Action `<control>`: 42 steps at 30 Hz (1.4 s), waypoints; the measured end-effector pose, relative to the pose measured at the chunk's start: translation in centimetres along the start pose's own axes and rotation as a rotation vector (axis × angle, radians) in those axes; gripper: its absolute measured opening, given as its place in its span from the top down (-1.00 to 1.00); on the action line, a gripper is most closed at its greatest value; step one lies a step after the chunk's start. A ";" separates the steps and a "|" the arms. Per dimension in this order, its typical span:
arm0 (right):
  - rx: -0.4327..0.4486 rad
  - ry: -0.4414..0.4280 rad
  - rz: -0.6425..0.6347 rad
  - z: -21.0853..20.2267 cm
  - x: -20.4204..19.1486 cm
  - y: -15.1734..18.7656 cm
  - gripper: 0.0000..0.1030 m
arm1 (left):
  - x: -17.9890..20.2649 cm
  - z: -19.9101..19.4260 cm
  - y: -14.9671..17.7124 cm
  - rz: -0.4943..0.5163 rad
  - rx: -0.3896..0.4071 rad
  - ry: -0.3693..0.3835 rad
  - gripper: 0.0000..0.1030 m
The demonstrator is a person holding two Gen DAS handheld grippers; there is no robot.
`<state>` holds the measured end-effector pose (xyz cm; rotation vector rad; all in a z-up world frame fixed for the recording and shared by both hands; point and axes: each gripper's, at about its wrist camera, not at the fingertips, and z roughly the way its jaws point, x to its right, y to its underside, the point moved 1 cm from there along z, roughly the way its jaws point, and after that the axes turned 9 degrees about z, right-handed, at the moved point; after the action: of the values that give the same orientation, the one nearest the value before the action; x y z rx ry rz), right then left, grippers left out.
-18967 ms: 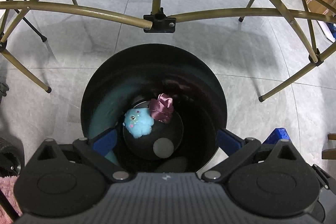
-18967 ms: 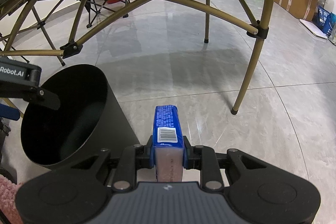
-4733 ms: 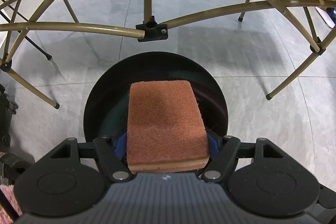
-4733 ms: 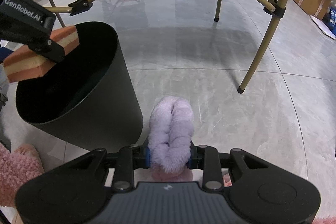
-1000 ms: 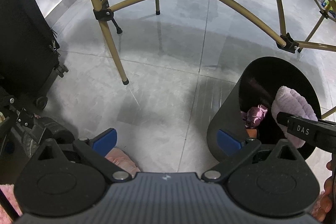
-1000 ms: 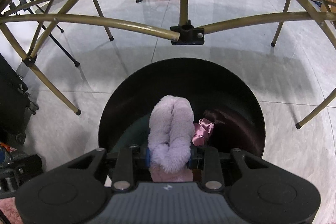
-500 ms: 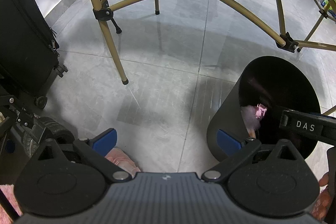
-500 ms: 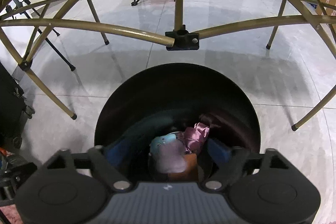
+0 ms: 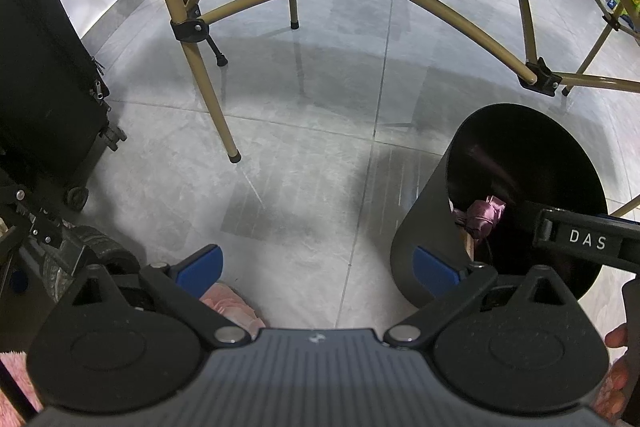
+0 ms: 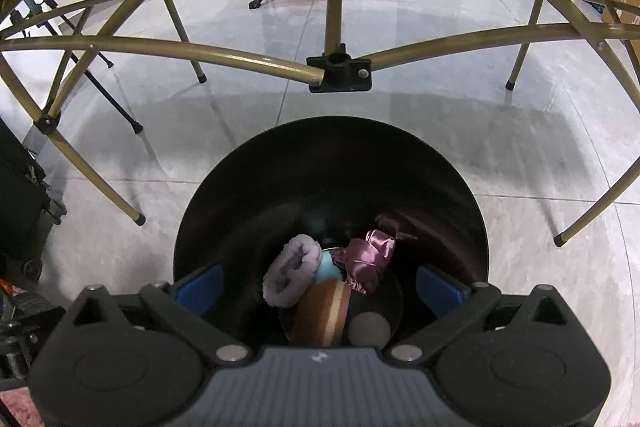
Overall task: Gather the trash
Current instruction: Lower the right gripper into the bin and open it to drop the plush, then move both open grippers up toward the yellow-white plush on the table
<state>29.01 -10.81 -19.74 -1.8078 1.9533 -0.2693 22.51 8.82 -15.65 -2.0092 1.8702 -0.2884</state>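
Trash sits at the bottom of the black bin (image 10: 460, 203): a fluffy purple slipper (image 10: 290, 277) lies curled on the left, touching a light blue fuzzy thing (image 10: 327, 267) beside it, with a shiny purple cloth (image 10: 366, 261) bunched to the right and a brown and tan sponge (image 10: 324, 315) tilted in front of them. A pale round disc (image 10: 369, 329) lies on the bin floor just right of the sponge. Your right gripper (image 10: 320, 285) points down over the mouth of the bin, and its jaws are opening wide; the blue pads (image 10: 198, 287) stand far apart at either side of the rim with nothing between them, the slipper lying loose below. Your left gripper (image 9: 316, 267) is off to the side of the bin (image 9: 424, 239), aimed down at the grey tile floor (image 9: 304, 131); its blue pads (image 9: 200, 265) are spread fully and hold nothing. Just under its left finger, a pink fluffy thing (image 9: 232, 309) rests on the floor. From that view the shiny cloth (image 9: 484, 215) shows inside the bin, with the right gripper's black arm (image 9: 584, 239) reaching across the rim. Gold metal poles (image 10: 200, 55) of a folding frame arch over the floor, and a black wheeled case (image 9: 44, 99) stands at the left.
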 end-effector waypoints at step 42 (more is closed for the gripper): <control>0.433 -0.183 -0.093 -15.7 4.5 -4.8 -1.00 | 3.4 -10.8 -4.6 0.048 0.397 -0.024 -1.00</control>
<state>26.01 -18.36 -4.80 -1.5770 1.5457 -0.4963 22.78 4.16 -4.36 -1.6894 1.6853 -0.5701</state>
